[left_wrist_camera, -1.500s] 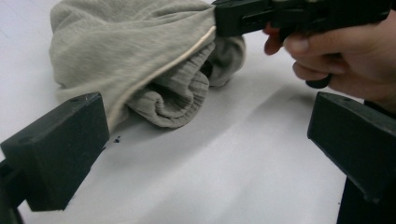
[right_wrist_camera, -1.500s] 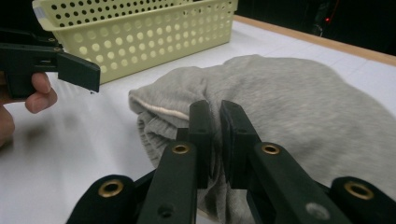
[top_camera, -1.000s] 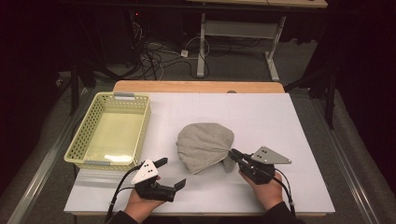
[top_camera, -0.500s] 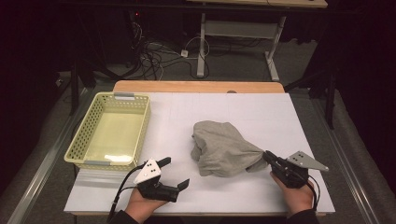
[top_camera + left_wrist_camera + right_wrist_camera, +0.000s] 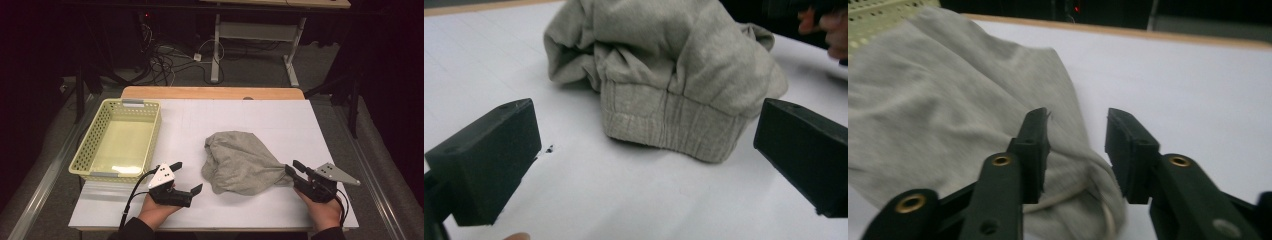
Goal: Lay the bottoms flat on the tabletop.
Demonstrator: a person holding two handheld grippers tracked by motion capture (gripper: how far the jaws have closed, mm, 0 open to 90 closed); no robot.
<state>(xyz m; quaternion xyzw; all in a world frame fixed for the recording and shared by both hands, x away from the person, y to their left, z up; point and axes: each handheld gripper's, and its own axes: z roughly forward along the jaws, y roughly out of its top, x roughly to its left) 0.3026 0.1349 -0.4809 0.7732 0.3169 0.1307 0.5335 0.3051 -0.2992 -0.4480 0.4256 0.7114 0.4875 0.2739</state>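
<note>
A crumpled grey garment (image 5: pixel 240 162) lies on the white table (image 5: pixel 280 115), one corner drawn out to a point at the right. My right gripper (image 5: pixel 292 166) sits at that point. Its jaws have just been opening, and in the right gripper view the right gripper (image 5: pixel 1075 150) stands open. The garment's (image 5: pixel 948 100) corner and a pale cord lie between and under its jaws, unpressed. My left gripper (image 5: pixel 188 176) rests open near the front edge, left of the cloth. In the left gripper view the left gripper (image 5: pixel 644 150) faces the garment's ribbed hem (image 5: pixel 674 127) with a gap between.
A pale yellow mesh basket (image 5: pixel 80 155) stands at the table's left side with nothing visible inside. A wooden strip (image 5: pixel 210 92) runs along the far edge. Cables and desk legs lie on the dark floor beyond. The other hand (image 5: pixel 829 30) shows at the left gripper view's top right.
The right gripper dragged the garment's corner rightward, stretching the cloth into a point, then its jaws parted. The left gripper stayed where it was.
</note>
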